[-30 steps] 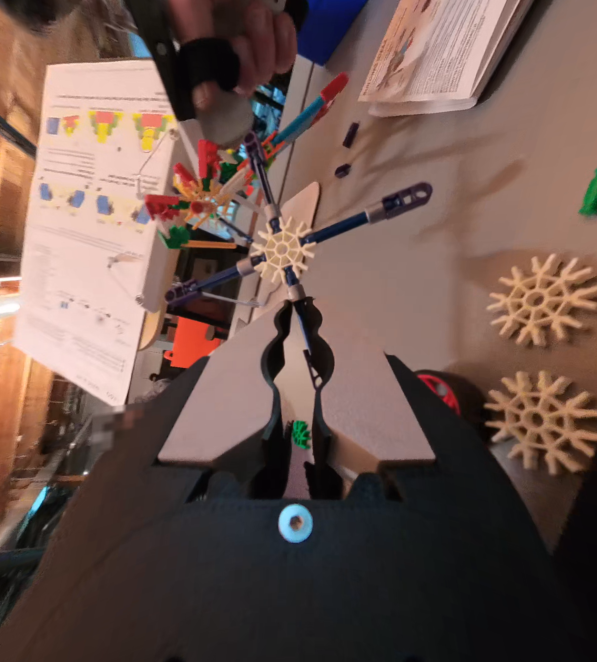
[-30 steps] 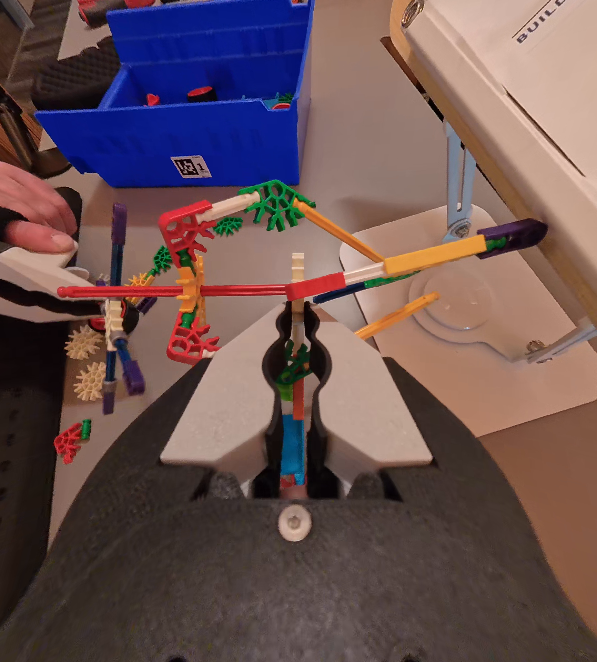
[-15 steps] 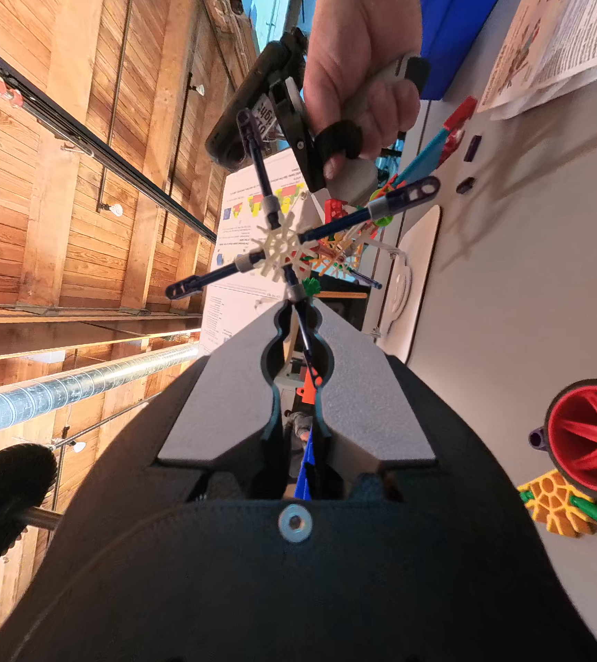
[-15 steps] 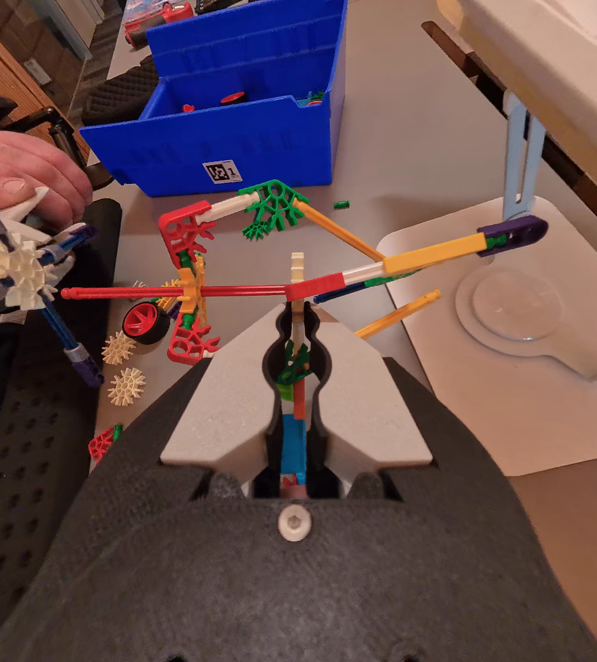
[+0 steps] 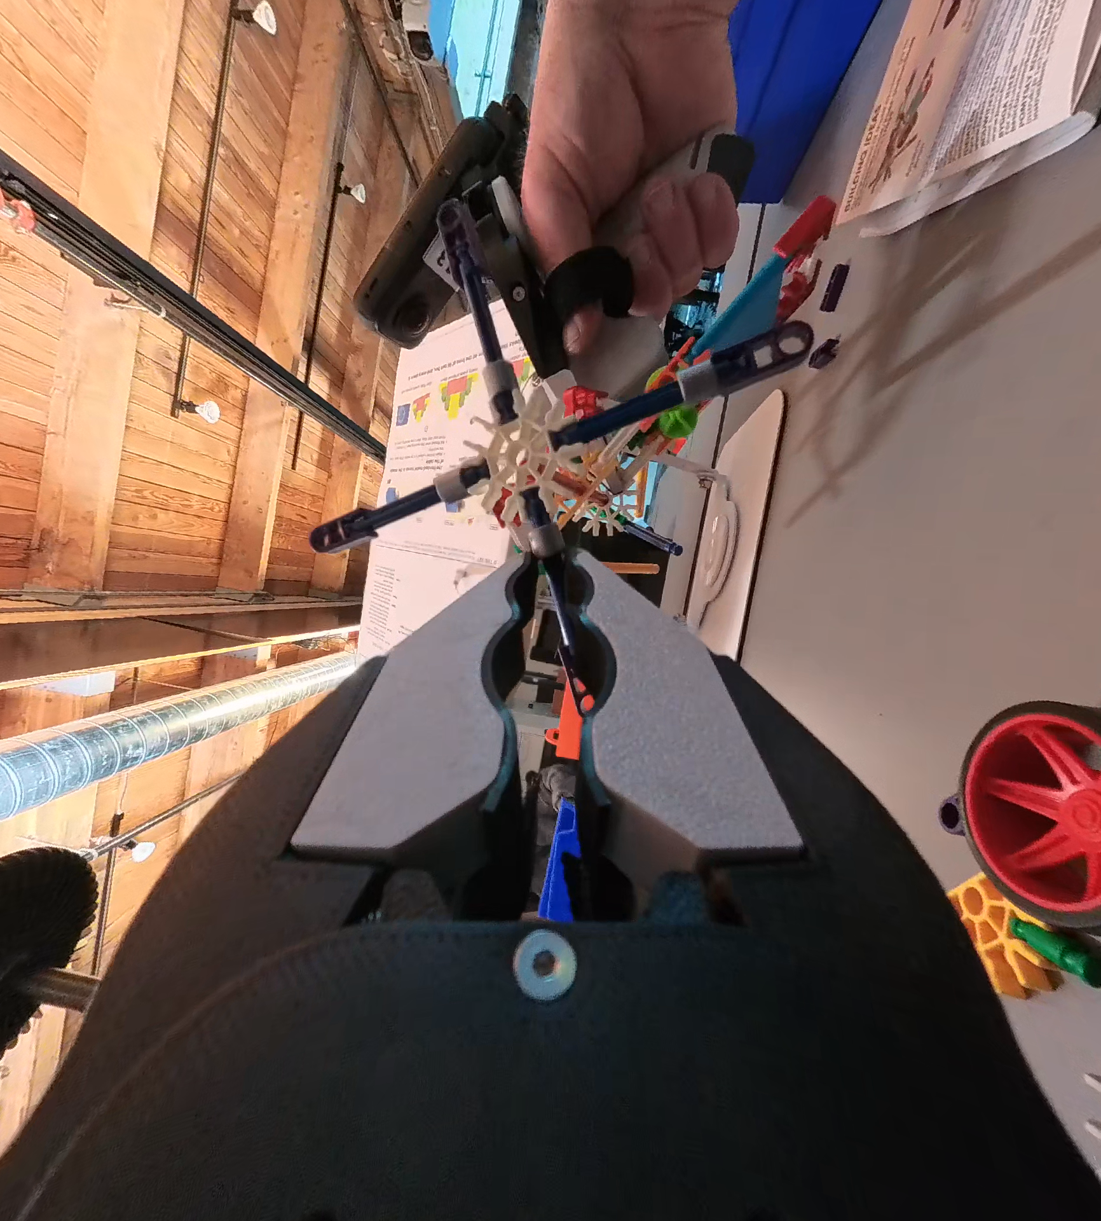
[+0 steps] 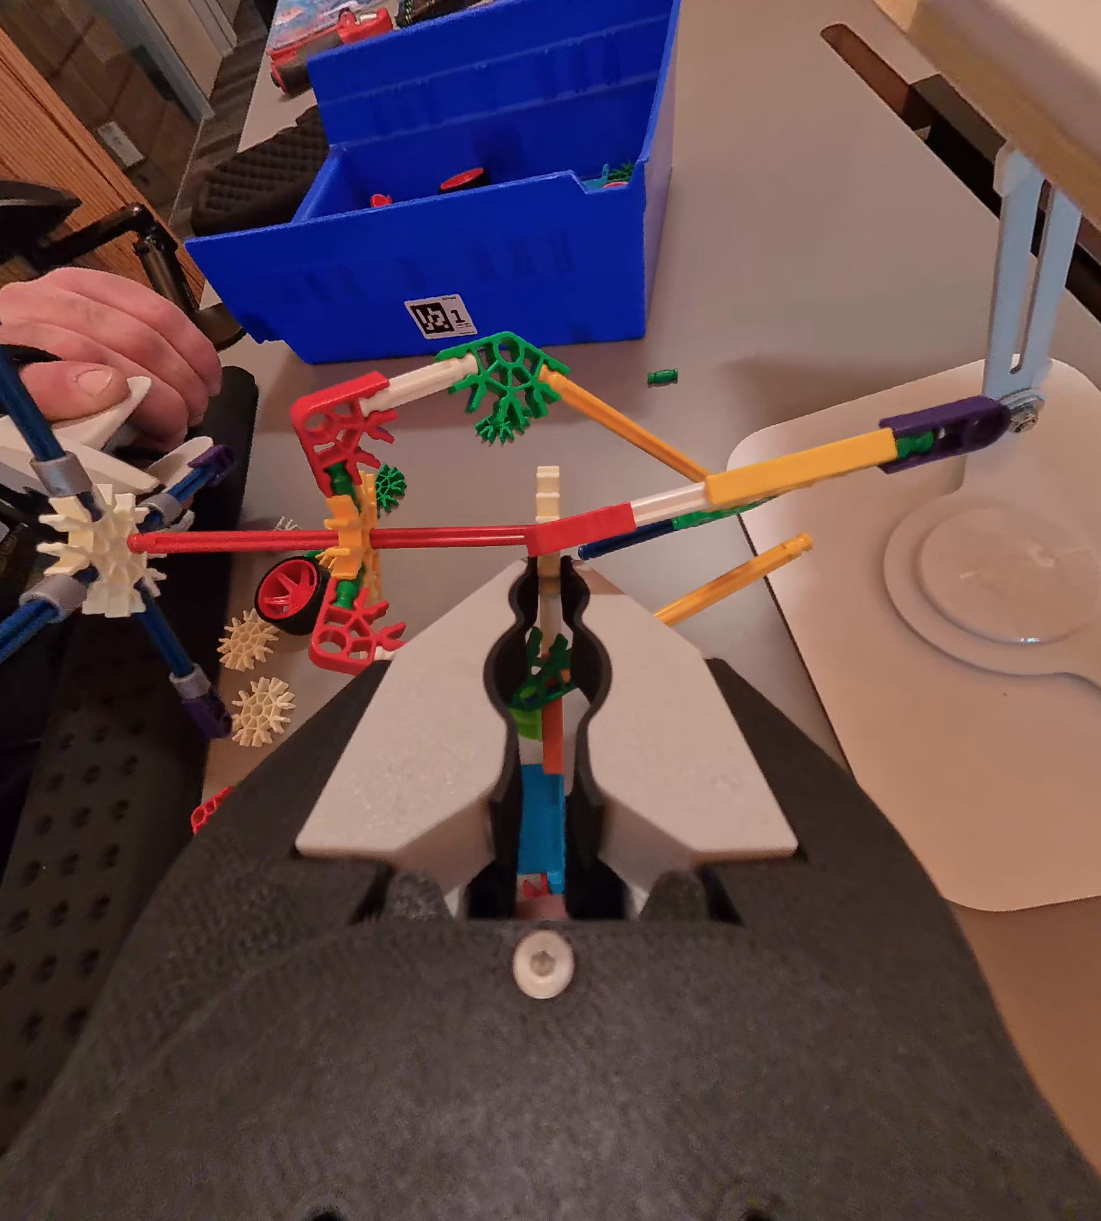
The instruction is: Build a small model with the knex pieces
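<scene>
My left gripper (image 5: pixel 551 571) is shut on one dark blue rod of a cream snowflake hub (image 5: pixel 521 462) that carries several blue rods with grey and purple ends. It holds the hub in the air. My right gripper (image 6: pixel 548 571) is shut on the white rod of a multicoloured rod-and-connector model (image 6: pixel 501 390). The model's long red rod (image 6: pixel 442 536) points left, and its tip sits at the centre of the cream hub (image 6: pixel 99 552). In the left wrist view a hand (image 5: pixel 627 165) holds the right gripper beyond the hub.
A blue bin (image 6: pixel 468 264) stands at the back. A white stand base (image 6: pixel 931 694) lies to the right. A red wheel (image 6: pixel 287 594) and two cream snowflakes (image 6: pixel 264 710) lie on the grey table. A booklet (image 5: pixel 970 99) and a yellow connector (image 5: pixel 997 938) lie nearby. My right fingertips sit around 12 cm from my left ones.
My left gripper lifted the cream hub off the table and swung it up to the red rod's tip. The right gripper kept its hold and moved little.
</scene>
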`<act>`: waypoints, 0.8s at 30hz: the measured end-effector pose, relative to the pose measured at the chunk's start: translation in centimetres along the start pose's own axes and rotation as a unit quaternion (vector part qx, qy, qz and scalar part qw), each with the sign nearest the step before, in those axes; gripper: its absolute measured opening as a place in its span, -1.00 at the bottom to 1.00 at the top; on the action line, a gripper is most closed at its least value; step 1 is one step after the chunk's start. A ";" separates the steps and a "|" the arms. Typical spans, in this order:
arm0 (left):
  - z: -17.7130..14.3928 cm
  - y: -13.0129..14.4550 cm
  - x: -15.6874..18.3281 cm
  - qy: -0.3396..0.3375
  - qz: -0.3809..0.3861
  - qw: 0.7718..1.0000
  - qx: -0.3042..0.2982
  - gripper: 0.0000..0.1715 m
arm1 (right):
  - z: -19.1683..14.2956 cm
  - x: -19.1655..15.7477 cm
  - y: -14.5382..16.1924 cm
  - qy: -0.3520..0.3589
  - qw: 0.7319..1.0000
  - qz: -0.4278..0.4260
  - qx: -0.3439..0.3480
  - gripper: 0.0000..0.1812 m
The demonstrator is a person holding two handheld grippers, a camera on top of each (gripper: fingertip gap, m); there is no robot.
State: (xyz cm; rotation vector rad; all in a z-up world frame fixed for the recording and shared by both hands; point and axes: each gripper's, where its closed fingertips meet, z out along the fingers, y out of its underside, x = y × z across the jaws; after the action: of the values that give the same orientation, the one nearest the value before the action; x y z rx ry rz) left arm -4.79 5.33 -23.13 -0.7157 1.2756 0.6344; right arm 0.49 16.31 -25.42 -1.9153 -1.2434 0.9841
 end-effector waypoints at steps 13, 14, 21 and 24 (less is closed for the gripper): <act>0.4 0.3 0.4 0.002 0.001 1.000 -0.007 -0.94 | 0.4 -0.8 0.3 -0.006 1.000 -0.012 -0.014 -0.97; 0.4 0.4 0.5 0.004 0.001 1.000 -0.010 -0.94 | 0.5 -0.8 0.3 -0.005 1.000 -0.012 -0.015 -0.96; 0.5 0.4 0.5 0.002 0.005 1.000 -0.011 -0.94 | 0.2 -0.9 0.1 -0.006 1.000 -0.012 -0.013 -0.96; 0.5 0.3 0.4 -0.003 0.009 1.000 -0.009 -0.94 | 0.1 -1.0 0.0 -0.009 1.000 -0.011 -0.012 -0.97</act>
State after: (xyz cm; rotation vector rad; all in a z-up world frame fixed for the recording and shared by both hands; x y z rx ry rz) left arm -4.69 5.91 -23.53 -0.7175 1.2737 0.6631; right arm 0.10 15.37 -25.27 -1.9108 -1.2906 0.9809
